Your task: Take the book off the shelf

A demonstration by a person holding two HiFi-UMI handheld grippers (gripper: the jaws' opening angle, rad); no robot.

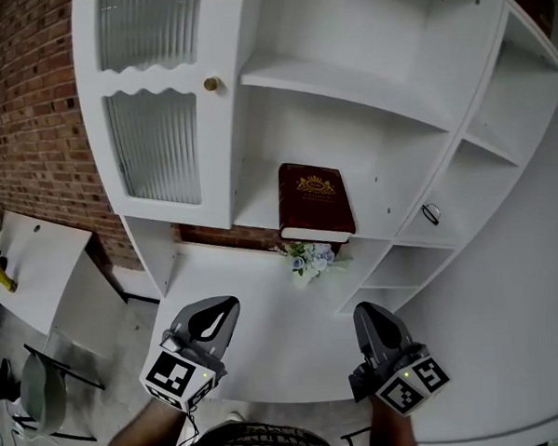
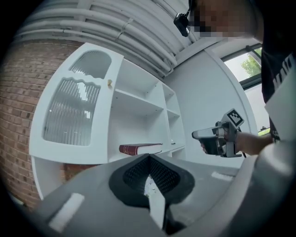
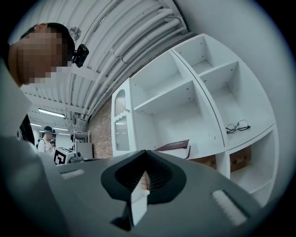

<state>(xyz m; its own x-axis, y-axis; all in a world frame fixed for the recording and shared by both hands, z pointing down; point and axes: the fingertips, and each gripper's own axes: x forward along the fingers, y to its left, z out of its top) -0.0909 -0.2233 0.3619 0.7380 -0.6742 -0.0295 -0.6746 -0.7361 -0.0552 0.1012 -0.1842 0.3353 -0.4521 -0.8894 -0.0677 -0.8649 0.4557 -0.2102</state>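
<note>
The dark red book [image 1: 315, 201] is seen lying flat on the white shelf [image 1: 258, 207] (gold emblem upward), while the left gripper [image 1: 214, 316] and the right gripper [image 1: 370, 317] are held well apart from it, jaws closed together on nothing.

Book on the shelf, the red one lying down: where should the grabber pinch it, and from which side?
Pinch the book by its front edge, the pale page side that faces you, one pad on top and one underneath. Come straight in from the open front of the shelf. The book lies flat, and the shelf is closed in behind it and at both sides.
</note>
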